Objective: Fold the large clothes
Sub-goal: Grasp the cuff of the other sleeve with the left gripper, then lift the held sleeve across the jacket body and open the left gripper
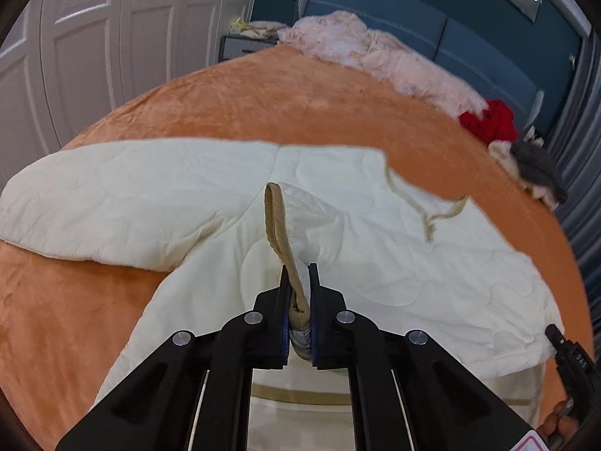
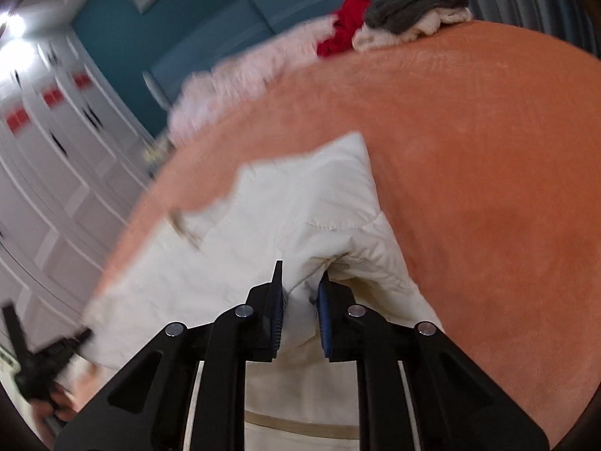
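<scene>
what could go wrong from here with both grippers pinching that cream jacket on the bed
1. The left gripper is shut on the tan trim alone, so that narrow hold may slip when lifted.
2. The right gripper bunches the cream quilted jacket, which could crease the fold.
3. The loose drawstring might get trapped inside.

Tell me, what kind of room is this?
Most likely a bedroom. A big bed with an orange blanket fills the view, with a blue padded headboard behind it and white paneled wardrobe doors alongside. A cream quilted jacket lies spread on the bed.
</scene>
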Motion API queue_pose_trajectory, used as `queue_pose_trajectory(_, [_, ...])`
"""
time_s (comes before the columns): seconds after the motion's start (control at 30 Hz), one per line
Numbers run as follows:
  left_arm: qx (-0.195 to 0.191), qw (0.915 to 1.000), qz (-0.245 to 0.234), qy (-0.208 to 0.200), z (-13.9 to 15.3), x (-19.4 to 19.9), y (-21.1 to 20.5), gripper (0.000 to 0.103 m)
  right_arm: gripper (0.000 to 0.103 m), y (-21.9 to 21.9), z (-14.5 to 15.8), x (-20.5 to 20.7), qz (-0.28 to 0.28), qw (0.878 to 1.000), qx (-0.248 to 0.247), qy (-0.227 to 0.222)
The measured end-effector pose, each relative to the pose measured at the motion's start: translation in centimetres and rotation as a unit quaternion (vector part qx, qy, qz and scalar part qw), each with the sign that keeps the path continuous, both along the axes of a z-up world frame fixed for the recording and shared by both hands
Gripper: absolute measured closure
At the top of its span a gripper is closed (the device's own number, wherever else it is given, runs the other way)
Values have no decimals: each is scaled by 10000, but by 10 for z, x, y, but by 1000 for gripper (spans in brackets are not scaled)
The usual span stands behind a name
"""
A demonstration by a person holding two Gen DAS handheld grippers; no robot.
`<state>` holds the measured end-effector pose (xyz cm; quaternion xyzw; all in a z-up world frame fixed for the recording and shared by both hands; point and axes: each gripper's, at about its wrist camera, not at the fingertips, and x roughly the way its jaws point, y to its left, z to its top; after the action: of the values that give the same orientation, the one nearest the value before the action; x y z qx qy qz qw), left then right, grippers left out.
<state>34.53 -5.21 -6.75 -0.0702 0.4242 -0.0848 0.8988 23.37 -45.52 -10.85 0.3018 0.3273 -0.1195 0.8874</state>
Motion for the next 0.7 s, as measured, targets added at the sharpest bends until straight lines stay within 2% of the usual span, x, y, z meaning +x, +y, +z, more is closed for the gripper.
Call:
queue_pose_trajectory(0.07, [375, 9992, -28, 157, -30, 1, -6, 98, 88, 3, -16, 4, 22, 9995, -72, 304])
queue_pose_trajectory(0.17, [657, 9976, -77, 185, -60, -3, -10, 97, 88, 3, -28, 2, 23, 9992, -97, 381])
queue_pose_trajectory(0.27, [744, 9972, -47, 52, -64, -7, -9, 94, 87, 5, -31, 1, 27, 9987, -213, 470])
queue_pose_trajectory(0.33, [827, 9966, -26, -14, -68, -10, -11, 91, 83, 6, -28, -2, -5, 9985, -282, 465])
queue_pose_trajectory(0.37, [857, 9963, -20, -57, -70, -11, -11, 91, 78, 7, -26, -5, -49, 9983, -331, 480])
queue_pose_trajectory(0.43, [876, 9961, -16, -103, -70, -12, -12, 90, 70, 13, -15, -17, -311, 9966, -591, 489])
queue_pose_trajectory(0.53, [819, 9966, -1, -131, -69, -11, -10, 88, 69, 40, 21, -37, -576, 9900, -1281, 108])
queue_pose_trajectory(0.6, [798, 9967, 7, -158, -70, -12, -10, 88, 69, 62, 40, -38, -345, 9870, -1569, -96])
queue_pose_trajectory(0.7, [804, 9966, 17, -176, -70, -13, -10, 87, 69, 108, 54, -9, 499, 9821, -1816, -35])
